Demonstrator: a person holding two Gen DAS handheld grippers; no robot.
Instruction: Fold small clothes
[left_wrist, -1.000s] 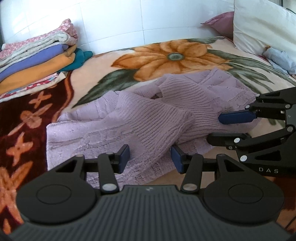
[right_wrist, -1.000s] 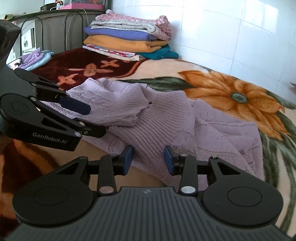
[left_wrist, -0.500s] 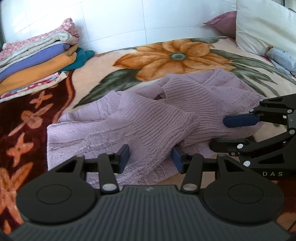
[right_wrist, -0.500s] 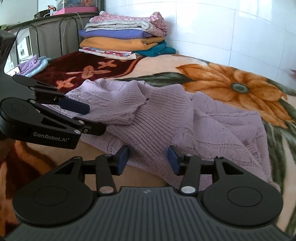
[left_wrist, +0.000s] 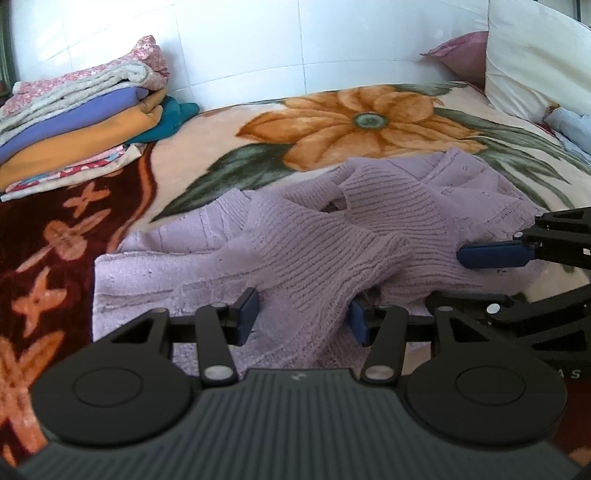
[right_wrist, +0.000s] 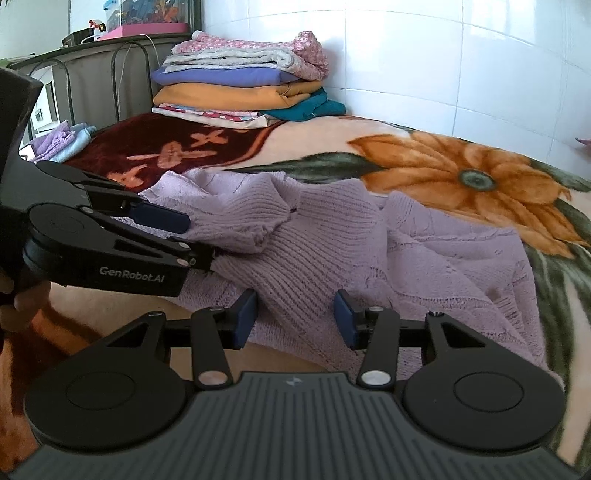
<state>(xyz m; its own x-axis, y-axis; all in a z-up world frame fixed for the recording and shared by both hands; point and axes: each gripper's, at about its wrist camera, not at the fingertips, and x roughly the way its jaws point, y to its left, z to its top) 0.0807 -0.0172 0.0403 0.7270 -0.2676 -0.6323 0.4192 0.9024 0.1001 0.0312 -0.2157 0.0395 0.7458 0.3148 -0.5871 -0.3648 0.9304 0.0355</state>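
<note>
A lilac knitted sweater (left_wrist: 303, 254) lies rumpled on the flowered blanket, sleeves folded over its body; it also shows in the right wrist view (right_wrist: 332, 240). My left gripper (left_wrist: 303, 319) is open, its blue pads on either side of the sweater's near hem. My right gripper (right_wrist: 293, 319) is open over the near edge of the sweater. Each gripper shows in the other's view, the right one (left_wrist: 480, 273) at the sweater's right side, the left one (right_wrist: 177, 236) at its left sleeve, both with jaws apart.
A stack of folded clothes (left_wrist: 81, 110) sits at the back left by the tiled wall, also in the right wrist view (right_wrist: 243, 81). A white pillow (left_wrist: 535, 59) and a pale blue garment (left_wrist: 569, 125) lie at the right. A dark rack (right_wrist: 92, 74) stands beyond the bed.
Both grippers have moved forward and lower onto the sweater's near edge. The right gripper's jaws have opened wider.
</note>
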